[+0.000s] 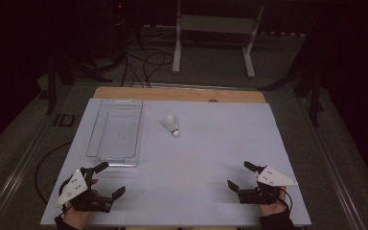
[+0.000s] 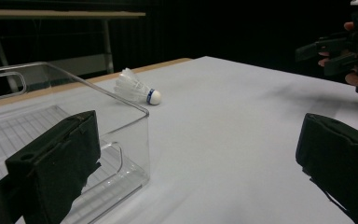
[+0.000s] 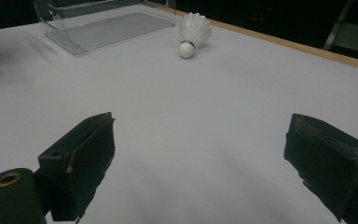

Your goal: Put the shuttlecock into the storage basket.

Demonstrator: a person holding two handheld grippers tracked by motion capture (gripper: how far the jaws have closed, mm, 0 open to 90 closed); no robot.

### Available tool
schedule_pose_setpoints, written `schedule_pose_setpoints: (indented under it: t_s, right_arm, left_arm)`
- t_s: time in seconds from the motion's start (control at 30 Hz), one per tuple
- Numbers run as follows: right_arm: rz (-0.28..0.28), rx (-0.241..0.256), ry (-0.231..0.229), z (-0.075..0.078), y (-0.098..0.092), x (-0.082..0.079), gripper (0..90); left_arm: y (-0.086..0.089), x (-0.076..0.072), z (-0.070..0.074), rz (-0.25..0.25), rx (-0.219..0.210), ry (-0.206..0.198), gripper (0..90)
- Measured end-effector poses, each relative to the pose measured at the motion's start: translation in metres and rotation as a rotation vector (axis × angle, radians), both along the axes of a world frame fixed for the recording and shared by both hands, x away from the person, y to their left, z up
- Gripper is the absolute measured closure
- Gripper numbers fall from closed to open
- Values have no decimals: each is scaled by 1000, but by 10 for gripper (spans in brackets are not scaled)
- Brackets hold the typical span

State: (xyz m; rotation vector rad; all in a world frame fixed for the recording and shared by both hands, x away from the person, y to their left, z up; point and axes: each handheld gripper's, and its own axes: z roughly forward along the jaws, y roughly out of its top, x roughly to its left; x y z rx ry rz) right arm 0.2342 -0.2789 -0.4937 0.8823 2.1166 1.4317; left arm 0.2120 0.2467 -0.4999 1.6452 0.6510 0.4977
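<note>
— Two tools are seen at the near edge of the bench [image 1: 211, 143]. How are they held?

— The left tool [image 1: 109, 179] is held at the near left corner, with its jaws spread wide and nothing between them. The right tool [image 1: 237, 175] is held at the near right, its jaws likewise parted and empty. Each is gripped by a hand coming in from the bottom of the high view.

— Where is the shuttlecock found?

— The shuttlecock [image 1: 171, 124] is laid on its side on the pale sheet, toward the far middle of the bench, well apart from both tools. Its white cork tip is turned toward the near edge, and a blue band is seen behind the cork in the left gripper view [image 2: 137, 89].

— And the clear bin?

— The clear bin [image 1: 96, 139] is set on the left half of the bench, just beside the shuttlecock and not touching it. Nothing is seen inside it. Its near end is placed close to the left tool.
</note>
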Motion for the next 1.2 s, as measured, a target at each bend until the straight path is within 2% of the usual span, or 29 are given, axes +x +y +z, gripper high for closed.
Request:
schedule_pose_setpoints:
  t_s: [0.2,0.4,0.47,0.53,0.57,0.6,0.63,0.67,0.77,0.8,0.97,1.2]
  right_arm:
    - [-7,-20,12,-1,1,1,86]
    - [-22,-12,6,4,-1,1,86]
    - [-66,-7,15,11,-4,2,86]
    - [-71,-2,19,13,-5,2,86]
    - [-100,-13,9,18,-6,1,86]
    - [-111,3,1,27,-10,0,86]
    - [-111,3,1,27,-10,0,86]
    - [-141,1,-13,35,-14,0,86]
    - [-150,11,-15,42,-17,1,86]
    - [-159,10,-16,49,-20,4,86]
    - [-158,11,-16,59,-19,9,87]
    - [-121,35,-6,70,-10,21,88]
  left_arm:
    - [0,0,0,0,1,0,2]
    - [0,0,0,-2,2,3,2]
    - [-1,0,0,-2,3,3,2]
    - [-1,0,0,-3,5,1,2]
    - [-1,0,0,-3,6,1,2]
    - [-1,0,0,-3,5,2,2]
    - [-1,0,0,-3,4,3,2]
    - [-1,0,0,-4,3,4,2]
    - [-1,0,0,-5,7,5,2]
    - [-1,0,0,-7,8,4,2]
    - [-2,1,0,-12,12,5,2]
    - [-2,0,1,-14,13,3,2]
